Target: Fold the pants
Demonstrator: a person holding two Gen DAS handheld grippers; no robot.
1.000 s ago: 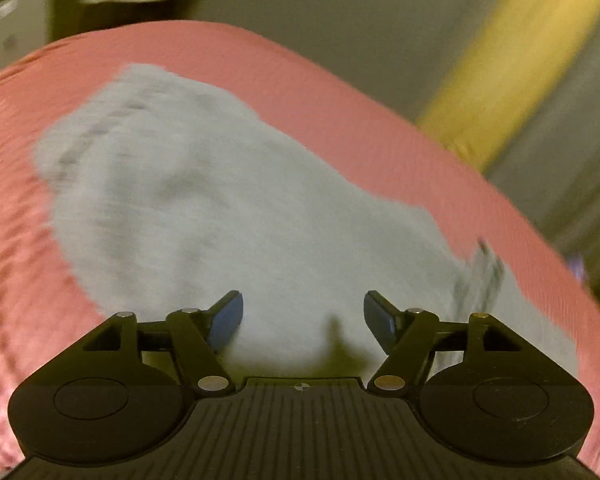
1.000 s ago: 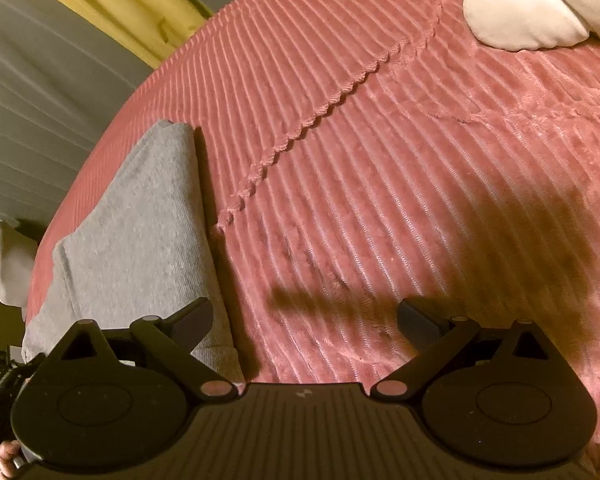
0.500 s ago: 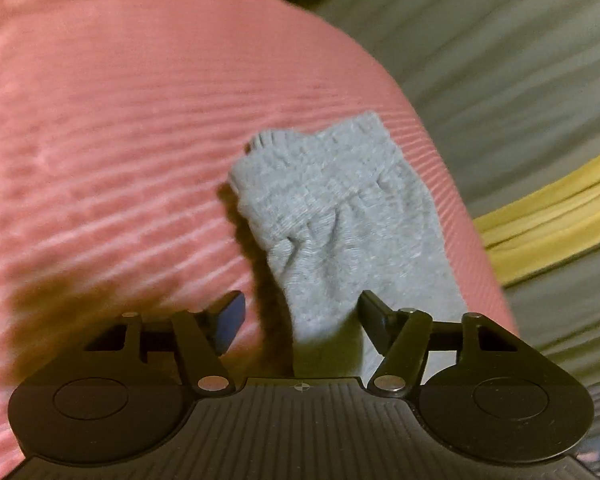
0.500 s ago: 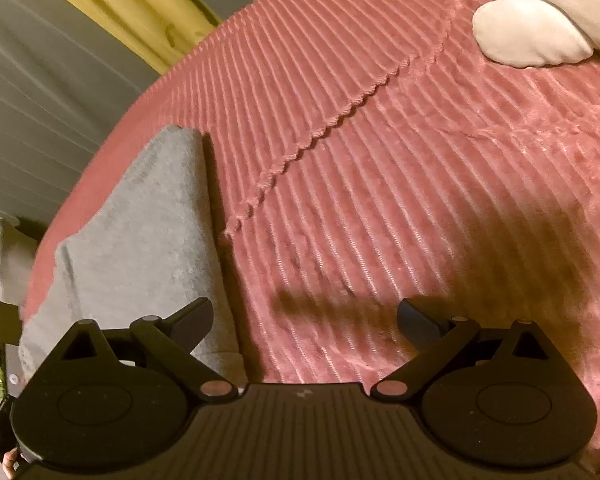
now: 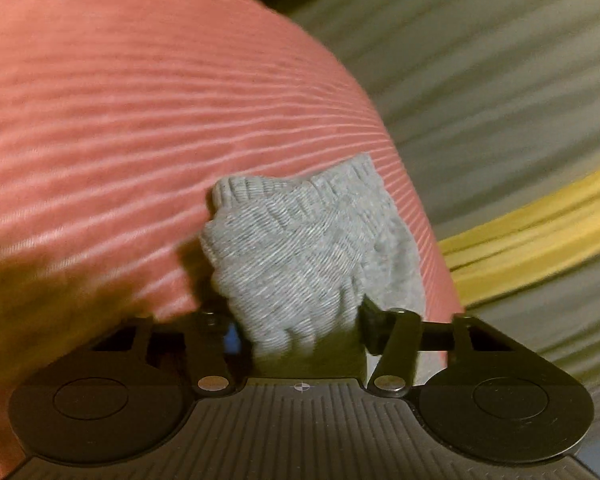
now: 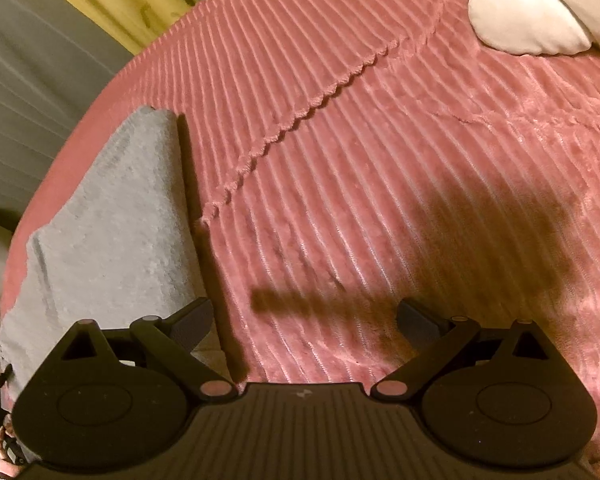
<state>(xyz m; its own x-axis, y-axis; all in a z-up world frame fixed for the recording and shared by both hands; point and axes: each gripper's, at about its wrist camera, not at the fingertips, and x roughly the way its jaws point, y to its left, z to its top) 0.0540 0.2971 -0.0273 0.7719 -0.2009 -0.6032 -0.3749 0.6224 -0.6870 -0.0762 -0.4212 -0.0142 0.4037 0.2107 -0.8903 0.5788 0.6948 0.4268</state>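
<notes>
Folding looks partly done: grey pants (image 6: 112, 232) lie doubled lengthwise along the bedspread (image 6: 380, 160) edge, at lower left of the right view. Left gripper (image 5: 300, 320) straddles their ribbed cuffs, apparently closing; grasp cannot be confirmed. Right gripper (image 6: 304, 316) hangs released, empty.

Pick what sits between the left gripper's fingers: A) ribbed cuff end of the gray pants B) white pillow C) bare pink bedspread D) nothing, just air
A. In the left wrist view the left gripper has the gray pants bunched between its fingers, ribbed cuff ahead, over the pink bedspread.
</notes>
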